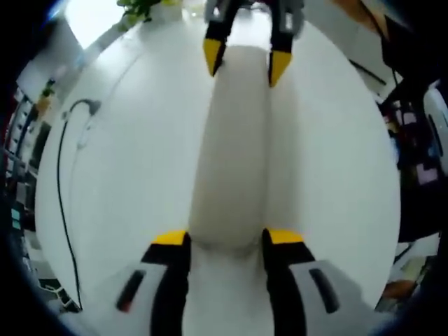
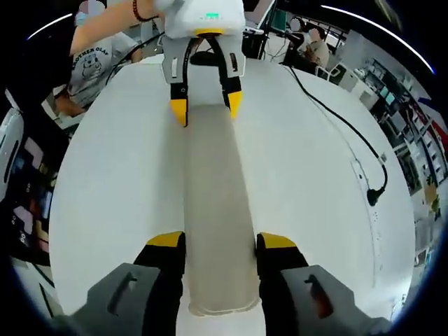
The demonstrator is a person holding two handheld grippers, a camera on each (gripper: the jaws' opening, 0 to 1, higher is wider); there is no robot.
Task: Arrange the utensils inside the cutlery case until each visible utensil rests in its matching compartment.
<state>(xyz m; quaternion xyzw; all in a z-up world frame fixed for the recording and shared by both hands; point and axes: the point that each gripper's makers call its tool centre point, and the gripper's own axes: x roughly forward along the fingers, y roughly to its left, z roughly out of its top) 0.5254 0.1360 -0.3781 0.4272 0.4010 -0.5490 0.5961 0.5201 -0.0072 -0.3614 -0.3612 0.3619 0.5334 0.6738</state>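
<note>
Evidently the opening step is in hand: the left tongs (image 1: 225, 241) straddle one end of the long pale cutlery case (image 1: 231, 161) lying closed on the white counter (image 1: 126, 175), jaws at its sides; whether they pinch it I cannot tell. The right tongs (image 2: 220, 245) straddle the other end likewise. Next comes opening it.

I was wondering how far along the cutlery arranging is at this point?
Nothing looks arranged yet. In hand: the long off-white case lies on the white table, with the left gripper and right gripper each straddling an end. Left: the utensils; I see none, so sorting has not begun.
</note>
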